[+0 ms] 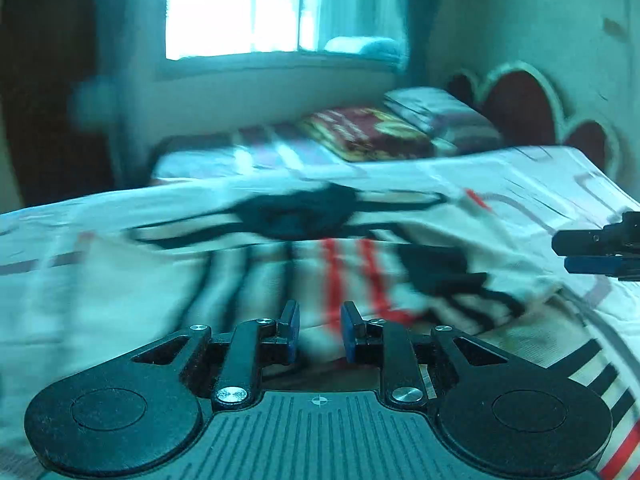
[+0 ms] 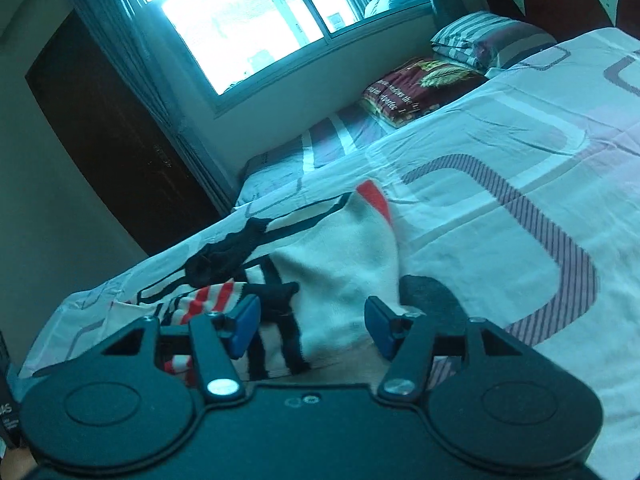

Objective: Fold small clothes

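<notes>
A small white garment with black and red stripes (image 1: pixel 280 276) lies spread on the bed, with a dark collar part (image 1: pixel 304 212) at its far end. My left gripper (image 1: pixel 319 332) hovers low over its near edge, jaws open a little, nothing between them; this view is blurred. The right gripper shows at that view's right edge (image 1: pixel 576 254). In the right wrist view the garment (image 2: pixel 340 264) lies rumpled, one white sleeve lying towards the far right. My right gripper (image 2: pixel 312 330) is open just above it and holds nothing.
The bed sheet (image 2: pixel 500 152) is white with purple rounded-square patterns. A folded dark red blanket (image 2: pixel 416 88) and a striped pillow (image 2: pixel 476 40) lie by the headboard (image 1: pixel 520 108). A bright window (image 2: pixel 240 12) and a dark door (image 2: pixel 108 128) stand beyond the bed.
</notes>
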`<state>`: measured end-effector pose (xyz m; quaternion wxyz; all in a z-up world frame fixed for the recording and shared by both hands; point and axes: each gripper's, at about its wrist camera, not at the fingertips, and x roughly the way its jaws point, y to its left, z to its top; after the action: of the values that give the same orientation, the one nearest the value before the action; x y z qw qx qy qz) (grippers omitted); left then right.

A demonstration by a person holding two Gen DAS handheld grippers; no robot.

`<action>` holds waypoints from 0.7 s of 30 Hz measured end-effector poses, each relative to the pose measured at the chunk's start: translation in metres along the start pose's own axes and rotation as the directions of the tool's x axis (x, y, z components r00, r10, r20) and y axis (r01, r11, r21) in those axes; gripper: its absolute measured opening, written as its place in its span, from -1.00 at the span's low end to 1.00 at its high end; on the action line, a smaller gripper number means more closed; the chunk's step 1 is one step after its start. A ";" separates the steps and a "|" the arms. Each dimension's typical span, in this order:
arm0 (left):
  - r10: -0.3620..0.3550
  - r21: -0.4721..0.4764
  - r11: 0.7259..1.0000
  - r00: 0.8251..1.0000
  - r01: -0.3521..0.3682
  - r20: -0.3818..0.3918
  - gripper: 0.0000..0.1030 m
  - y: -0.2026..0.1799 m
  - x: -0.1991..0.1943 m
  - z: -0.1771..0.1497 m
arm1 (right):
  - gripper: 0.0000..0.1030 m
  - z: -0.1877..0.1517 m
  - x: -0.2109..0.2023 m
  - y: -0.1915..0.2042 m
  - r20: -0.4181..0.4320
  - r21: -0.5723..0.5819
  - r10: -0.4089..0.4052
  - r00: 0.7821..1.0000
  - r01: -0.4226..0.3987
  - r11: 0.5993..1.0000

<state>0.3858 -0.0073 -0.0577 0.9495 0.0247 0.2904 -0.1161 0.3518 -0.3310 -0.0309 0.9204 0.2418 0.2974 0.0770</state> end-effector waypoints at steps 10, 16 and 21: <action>0.205 -0.048 0.976 0.973 -0.211 -0.103 -0.56 0.154 -0.012 -0.042 | -0.01 -0.016 0.073 0.003 -0.108 0.252 0.108 0.988 -0.078 0.965; 0.155 -0.003 0.988 0.984 -0.156 -0.089 -0.56 0.157 0.001 -0.043 | -0.22 -0.010 0.087 0.005 -0.096 0.284 0.090 0.991 -0.059 0.957; 0.150 -0.014 0.988 0.986 -0.151 -0.075 -0.55 0.147 -0.014 -0.045 | -0.25 -0.013 0.089 0.009 -0.102 0.256 0.077 0.992 -0.049 0.965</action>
<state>0.3845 0.1435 -0.0906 0.9445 0.0416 0.3234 -0.0403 0.4162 -0.2924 -0.0805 0.8612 0.3620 0.3475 0.0808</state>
